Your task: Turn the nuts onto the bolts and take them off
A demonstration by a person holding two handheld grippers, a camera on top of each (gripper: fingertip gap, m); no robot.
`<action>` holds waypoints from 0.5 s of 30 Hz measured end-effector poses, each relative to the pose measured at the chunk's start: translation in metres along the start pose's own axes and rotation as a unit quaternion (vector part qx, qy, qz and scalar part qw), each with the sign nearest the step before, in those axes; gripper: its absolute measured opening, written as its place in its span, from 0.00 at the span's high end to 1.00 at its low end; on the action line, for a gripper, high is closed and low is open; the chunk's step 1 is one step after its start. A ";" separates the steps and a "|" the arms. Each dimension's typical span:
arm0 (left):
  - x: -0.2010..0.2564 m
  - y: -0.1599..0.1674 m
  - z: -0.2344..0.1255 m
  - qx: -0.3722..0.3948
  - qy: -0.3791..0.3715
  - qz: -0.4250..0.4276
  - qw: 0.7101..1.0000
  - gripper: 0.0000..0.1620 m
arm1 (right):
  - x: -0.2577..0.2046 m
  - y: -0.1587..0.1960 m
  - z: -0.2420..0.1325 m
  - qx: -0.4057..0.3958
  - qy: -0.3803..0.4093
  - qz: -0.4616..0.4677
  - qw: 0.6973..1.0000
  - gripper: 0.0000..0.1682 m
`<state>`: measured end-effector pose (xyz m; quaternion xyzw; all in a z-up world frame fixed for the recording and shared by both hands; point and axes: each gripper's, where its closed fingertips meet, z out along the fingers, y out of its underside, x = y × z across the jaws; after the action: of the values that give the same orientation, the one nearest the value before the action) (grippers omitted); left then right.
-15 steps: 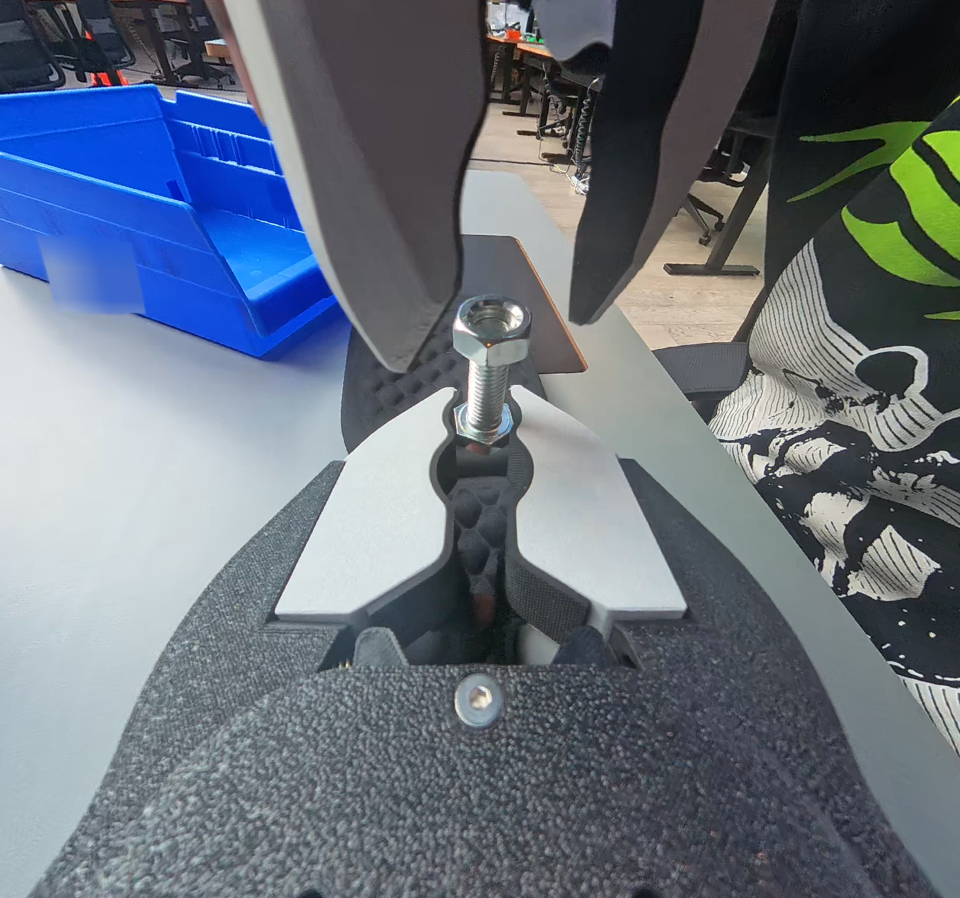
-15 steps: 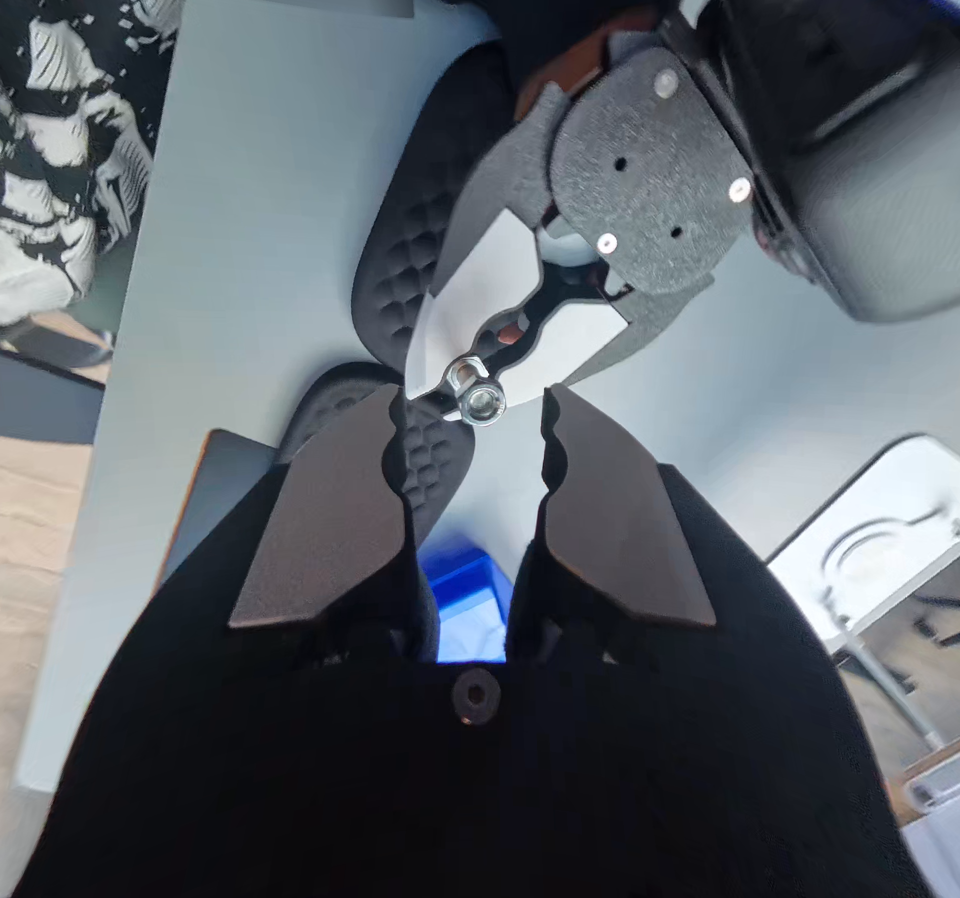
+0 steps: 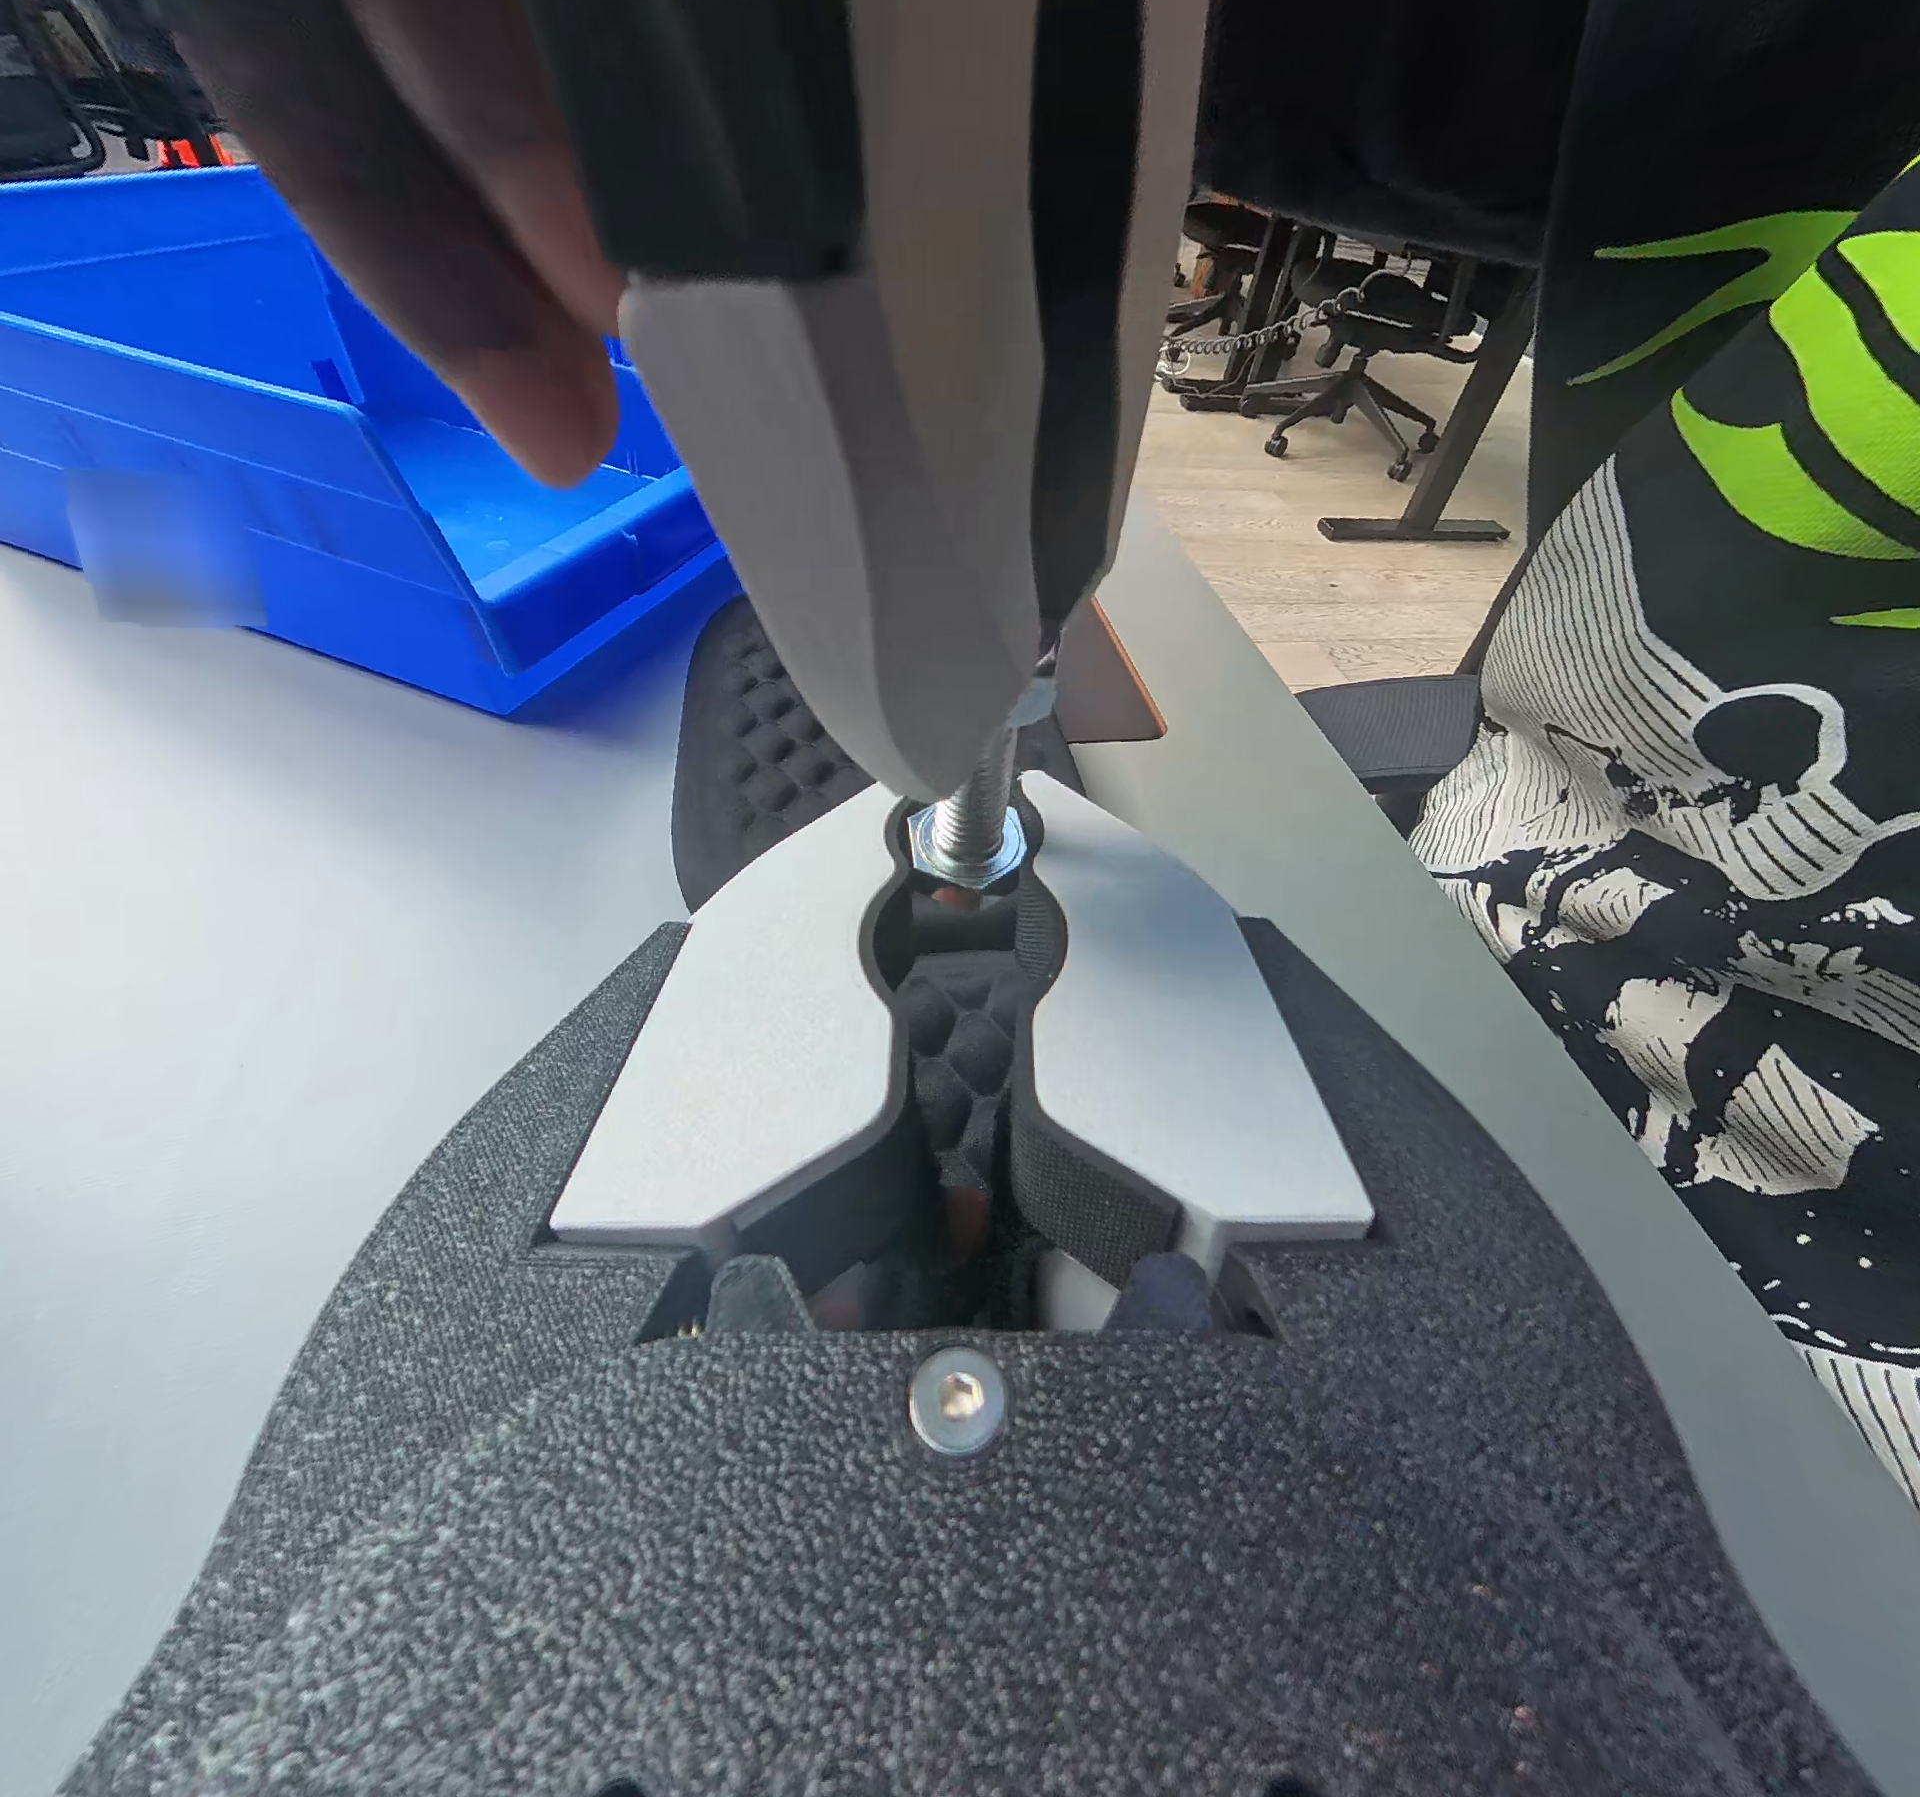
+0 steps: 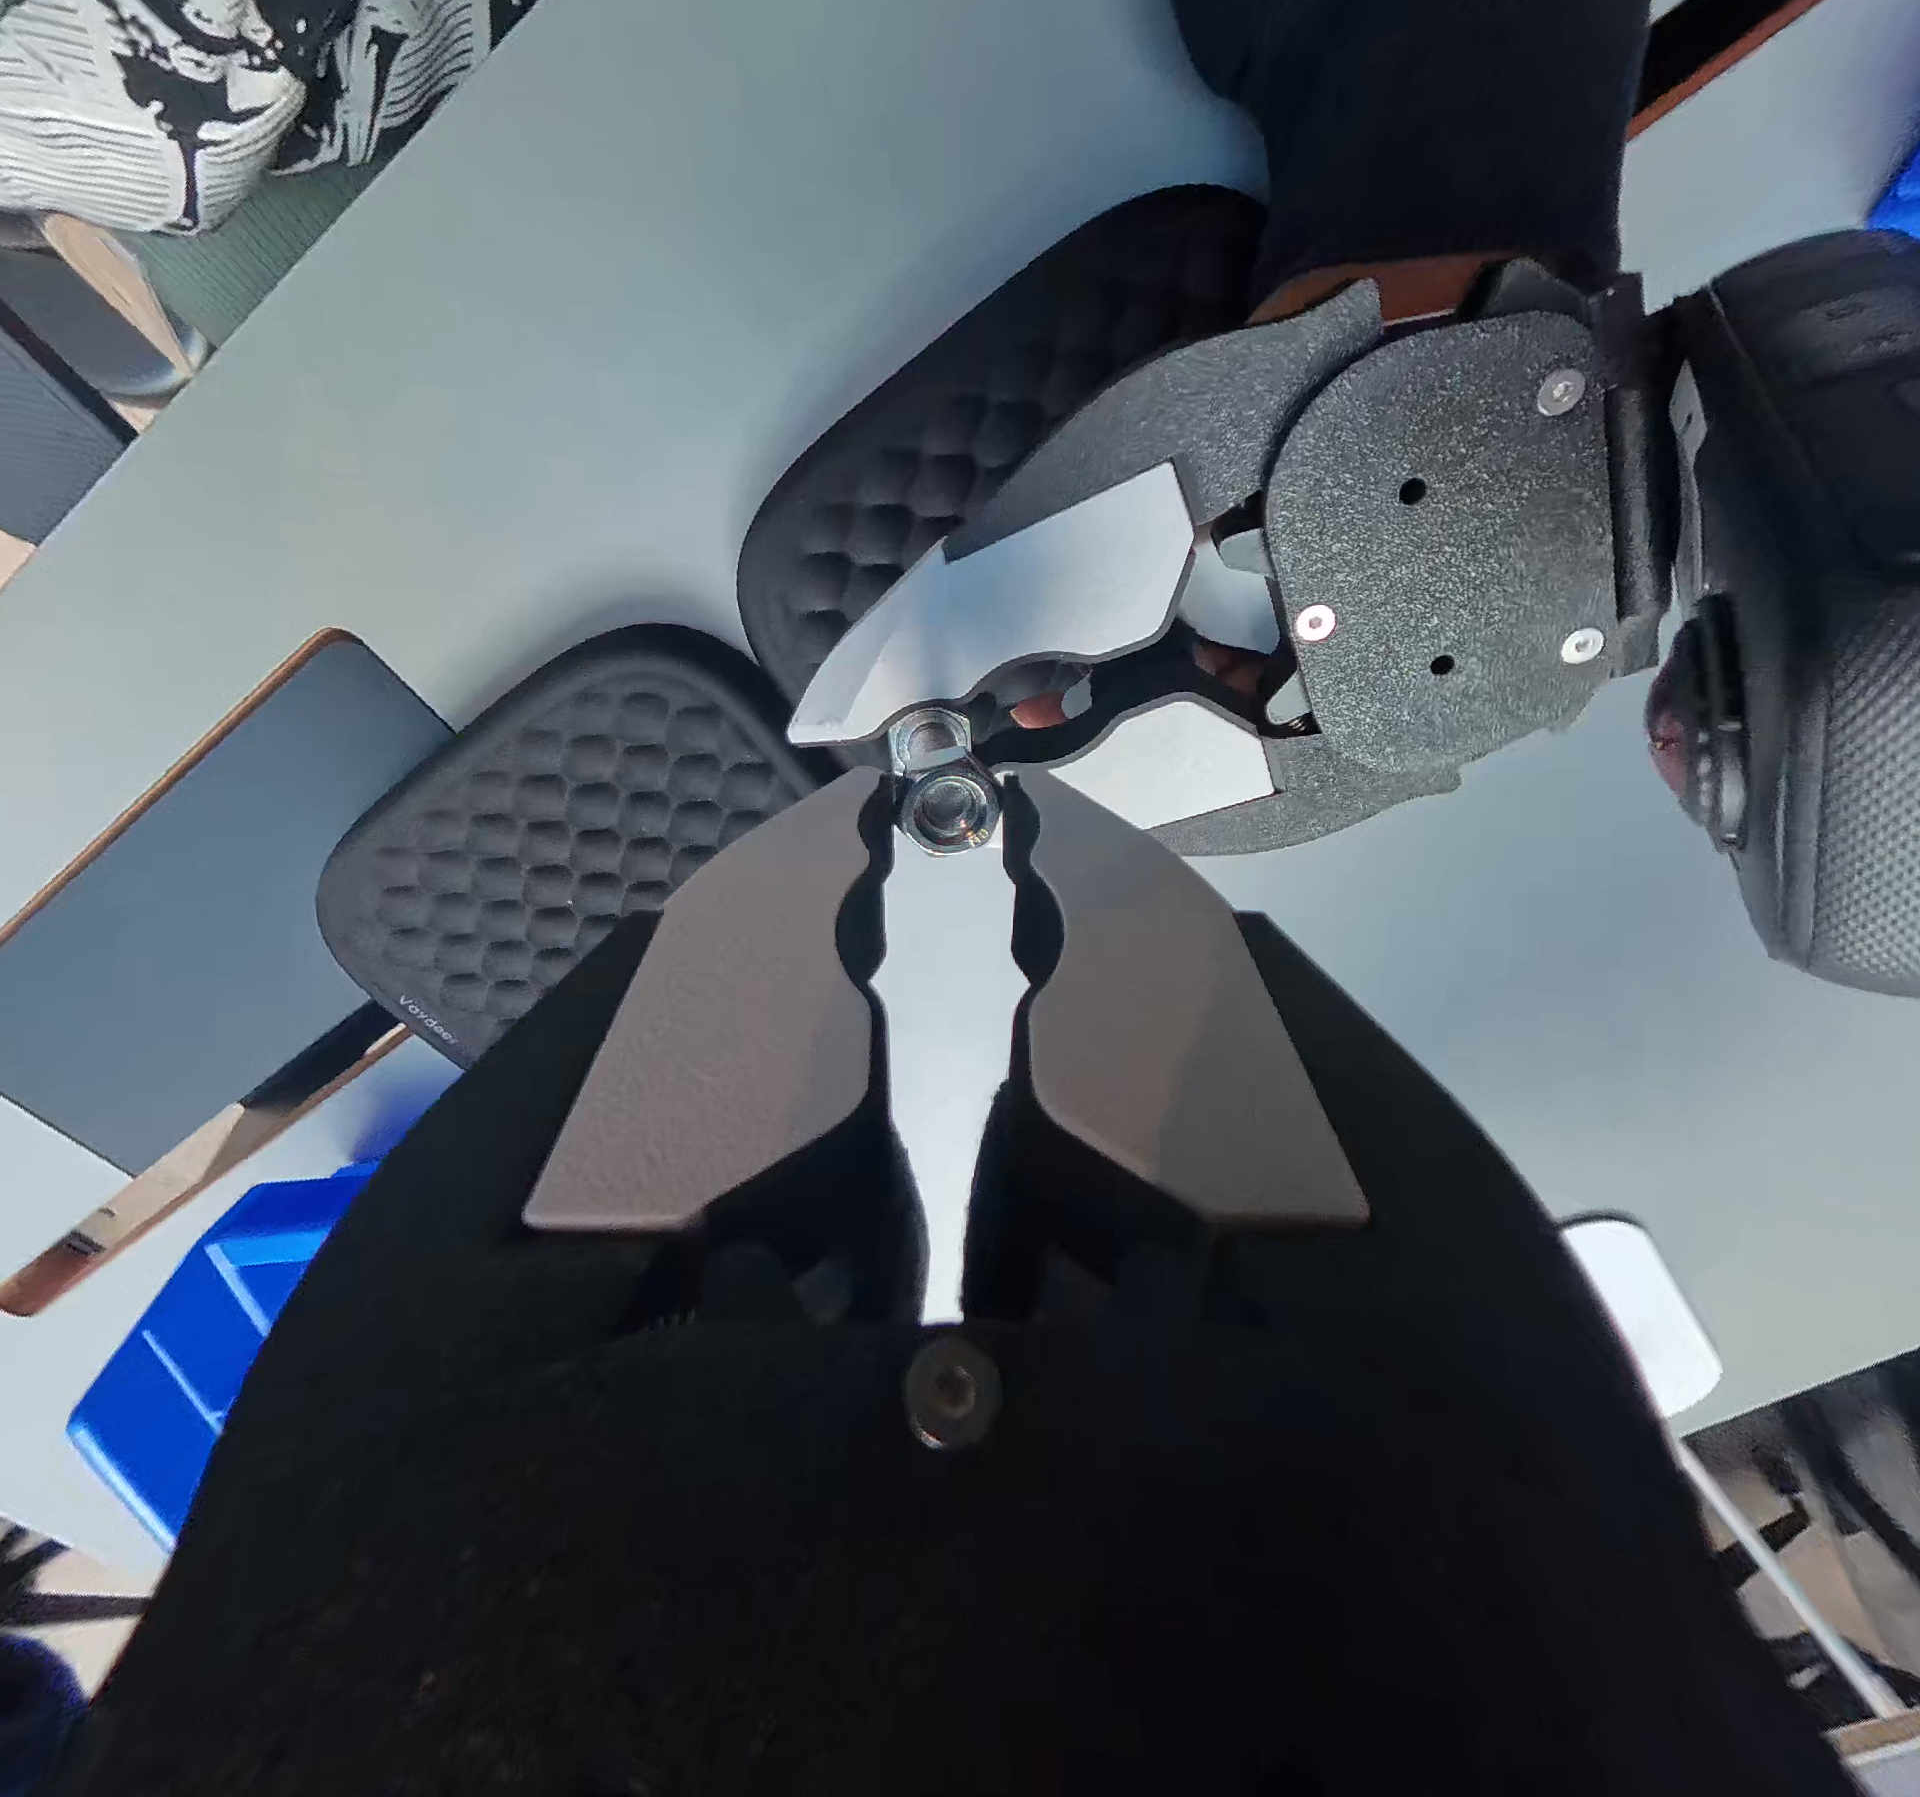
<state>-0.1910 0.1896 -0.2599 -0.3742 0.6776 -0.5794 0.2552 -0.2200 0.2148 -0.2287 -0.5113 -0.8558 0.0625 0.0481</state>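
1. The left gripper is closed on the nut — its pale fingers pinch the nut's flats at their tips, above the grey table.
2. The bolt stands up out of the nut, threads bare.
3. The right gripper comes down over the bolt's head, its jaws narrowed to either side of it — real contact cannot be told.
4. Beyond the nut lie black dimpled pads; farther left, a blue bin.
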 end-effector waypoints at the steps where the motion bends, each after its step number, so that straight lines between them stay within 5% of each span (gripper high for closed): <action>1: -0.001 0.000 0.000 0.000 -0.002 -0.001 1.000 0.91 | 0.000 0.001 0.000 -0.004 0.003 0.029 1.000 0.89; 5: -0.002 -0.002 -0.001 0.007 -0.003 -0.006 1.000 0.91 | 0.002 0.002 -0.002 -0.018 0.020 0.183 0.983 0.89; 9: -0.002 -0.001 -0.001 0.006 -0.004 -0.007 1.000 0.91 | 0.001 0.003 -0.001 -0.028 0.041 0.351 0.935 0.89; 12: -0.002 0.000 0.000 0.001 -0.003 -0.004 1.000 0.91 | 0.000 0.003 0.000 -0.020 0.046 0.375 0.925 0.89; 15: -0.002 -0.002 -0.002 0.011 -0.002 -0.007 1.000 0.91 | 0.003 0.004 -0.004 -0.016 0.047 0.339 0.940 0.77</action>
<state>-0.1908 0.1922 -0.2576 -0.3774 0.6678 -0.5880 0.2565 -0.2169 0.2196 -0.2252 -0.7739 -0.6297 0.0375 0.0562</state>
